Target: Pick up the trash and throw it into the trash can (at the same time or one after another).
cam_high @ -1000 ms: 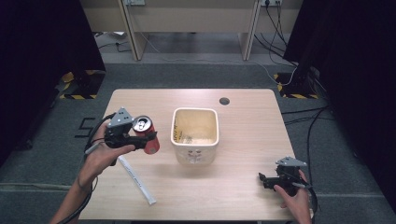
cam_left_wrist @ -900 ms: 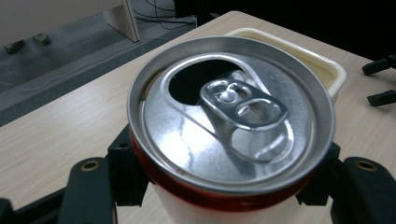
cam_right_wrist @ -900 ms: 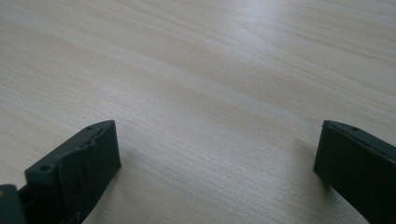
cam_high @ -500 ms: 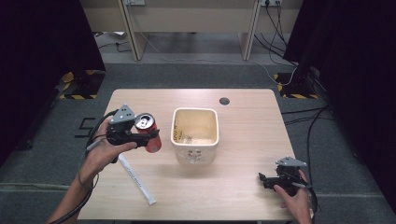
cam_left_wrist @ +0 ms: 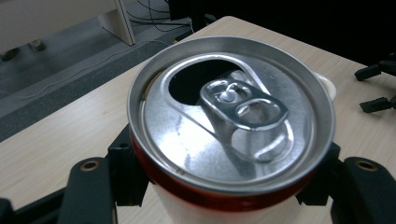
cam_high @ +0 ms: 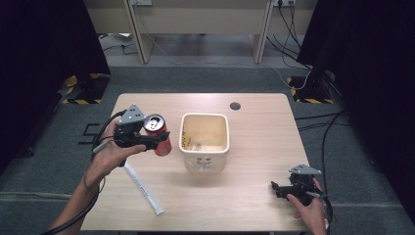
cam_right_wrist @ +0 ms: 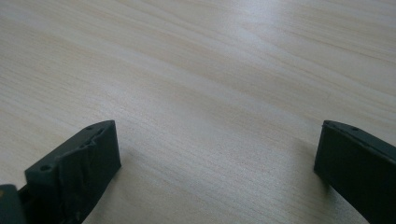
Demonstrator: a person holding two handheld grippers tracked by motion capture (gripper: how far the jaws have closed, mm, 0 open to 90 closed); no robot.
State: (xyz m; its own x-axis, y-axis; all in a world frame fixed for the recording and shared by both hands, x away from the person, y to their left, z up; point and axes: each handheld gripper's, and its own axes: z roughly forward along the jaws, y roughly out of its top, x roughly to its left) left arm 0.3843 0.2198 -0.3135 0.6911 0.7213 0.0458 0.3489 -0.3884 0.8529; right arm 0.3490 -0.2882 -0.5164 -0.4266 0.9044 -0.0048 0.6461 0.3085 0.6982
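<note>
Can: the red can [cam_high: 157,135] is held in the air at the centre left of the high view, just left of the bin [cam_high: 204,161], tilted with its open top toward the camera. In the left gripper view the silver lid [cam_left_wrist: 231,114] is seen from above, with the tab lifted and the hole open.

What changed: compared with one second ago, the can has shifted only a little in the high view, and its place beside the bin is nearly the same. I judge that the carrying toward the bin is slow or paused, and the drop is not yet done.

Left tongs: the left tongs [cam_high: 147,139] are closed on the can, one jaw on each side of its body, at a wide opening.

Left hand pose: the left hand [cam_high: 108,152] comes from the lower left of the frame, forearm going up and to the right, and the tongs point toward the bin.

Right tongs: the right tongs [cam_high: 283,188] are wide open with nothing between them, low over the bare worktop [cam_high: 254,210] at the lower right.

Other things: a white strip [cam_high: 143,188] lies on the worktop below the left hand.
</note>
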